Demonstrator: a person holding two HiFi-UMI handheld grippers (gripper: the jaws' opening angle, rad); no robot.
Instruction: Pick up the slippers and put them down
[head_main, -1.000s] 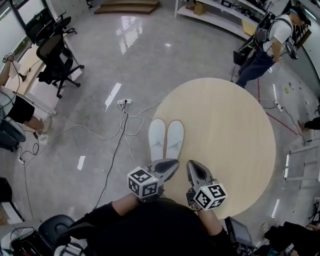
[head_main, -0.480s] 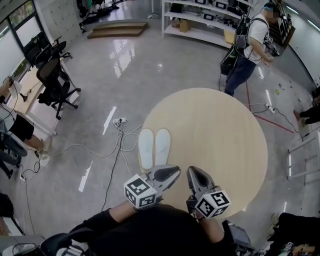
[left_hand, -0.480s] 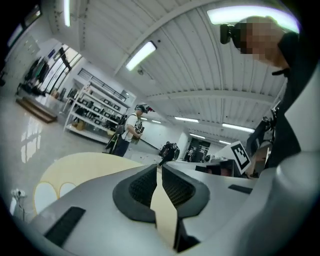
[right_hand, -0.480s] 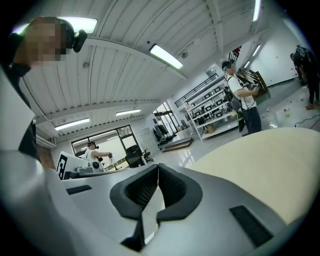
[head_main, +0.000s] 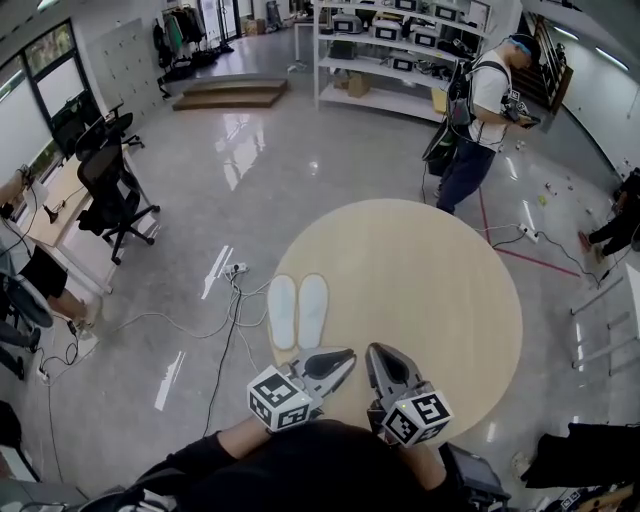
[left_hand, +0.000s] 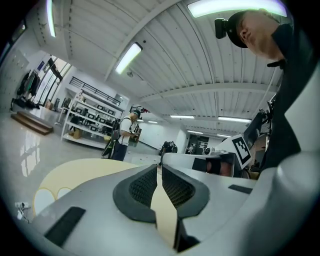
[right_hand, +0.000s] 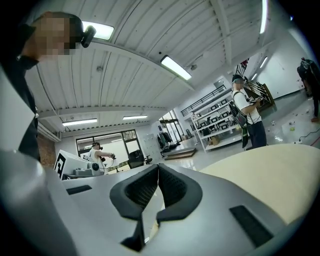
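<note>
Head view: slippers paired at left edge of table, left gripper and right gripper closed, empty, at its near edge; likely pre-pick, so open jaws, reach over.

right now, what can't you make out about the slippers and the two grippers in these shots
- Slippers: small in the head view, seen from above; soles and fabric cannot be told.
- Left gripper view: the left gripper hides all but their ends with its own body.
- Right gripper view: the right gripper blocks the near table with its body; no slippers show.
- Head view: the person hides the table's near edge.
</note>
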